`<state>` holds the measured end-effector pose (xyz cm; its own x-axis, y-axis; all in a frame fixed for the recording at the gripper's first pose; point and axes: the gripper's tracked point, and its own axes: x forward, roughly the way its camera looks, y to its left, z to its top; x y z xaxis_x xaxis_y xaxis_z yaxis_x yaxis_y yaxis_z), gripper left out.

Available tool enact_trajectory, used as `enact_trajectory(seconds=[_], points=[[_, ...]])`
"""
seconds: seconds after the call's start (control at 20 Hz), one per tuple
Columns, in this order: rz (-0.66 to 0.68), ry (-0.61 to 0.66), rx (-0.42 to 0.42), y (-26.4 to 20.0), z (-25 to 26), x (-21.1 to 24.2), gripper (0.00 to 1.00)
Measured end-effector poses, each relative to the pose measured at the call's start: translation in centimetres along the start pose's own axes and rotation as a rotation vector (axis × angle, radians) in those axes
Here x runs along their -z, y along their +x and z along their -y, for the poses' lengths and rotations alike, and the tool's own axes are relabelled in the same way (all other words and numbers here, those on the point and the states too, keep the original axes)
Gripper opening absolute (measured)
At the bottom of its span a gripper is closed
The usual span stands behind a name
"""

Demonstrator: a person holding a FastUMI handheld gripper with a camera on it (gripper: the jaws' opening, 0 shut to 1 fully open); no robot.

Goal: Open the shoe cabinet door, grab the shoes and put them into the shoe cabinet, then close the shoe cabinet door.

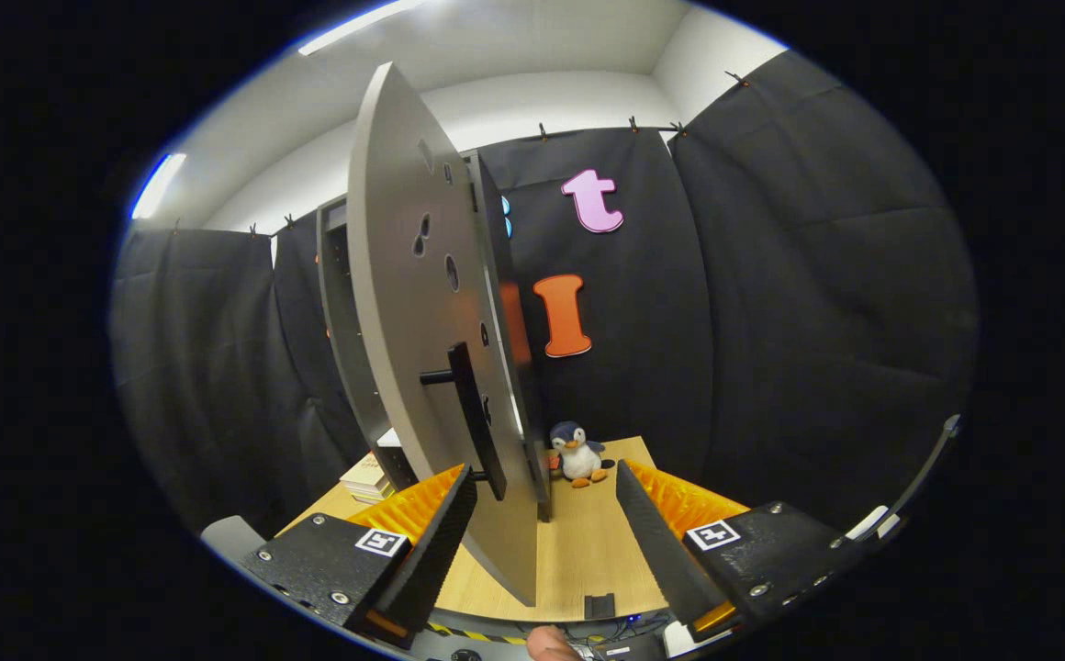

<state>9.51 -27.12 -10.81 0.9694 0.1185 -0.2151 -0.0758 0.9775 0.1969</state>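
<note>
The gripper [546,523] is hanging released, fingers spread either side of the cabinet door [422,303]'s edge, pressing nothing; the door is standing swung out from the shoe cabinet [340,312], handle [473,418] just ahead, likely for shoes to go in

The open cabinet door [422,303] stands edge-on between the fingers of the gripper [543,528] and hides most of the shoe cabinet [341,312] behind it; only a strip of the cabinet's dark inside shows left of the door, too dim to tell what lies there. The door's lower end drops behind the gripper's left finger [427,537]. The fingers stand apart, and whether the left one touches the door or its handle [476,418] cannot be told. A stack of books [367,479] at lower left is half covered by the door. A toy penguin [578,453] is too small for detail.
</note>
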Motion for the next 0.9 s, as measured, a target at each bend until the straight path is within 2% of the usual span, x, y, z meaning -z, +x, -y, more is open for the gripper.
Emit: enact_trajectory(seconds=[0.3, 0.4, 0.55, 0.9], points=[[-0.014, -0.013, -0.045, 1.3, -0.7, 0.2, 0.95], [-0.017, -0.041, -0.034, 2.0, -1.0, 0.4, 0.95], [-0.018, -0.055, -0.039, 2.7, -2.1, 0.5, 0.90], [-0.052, -0.076, -0.073, 3.1, -5.4, 1.8, 0.88]])
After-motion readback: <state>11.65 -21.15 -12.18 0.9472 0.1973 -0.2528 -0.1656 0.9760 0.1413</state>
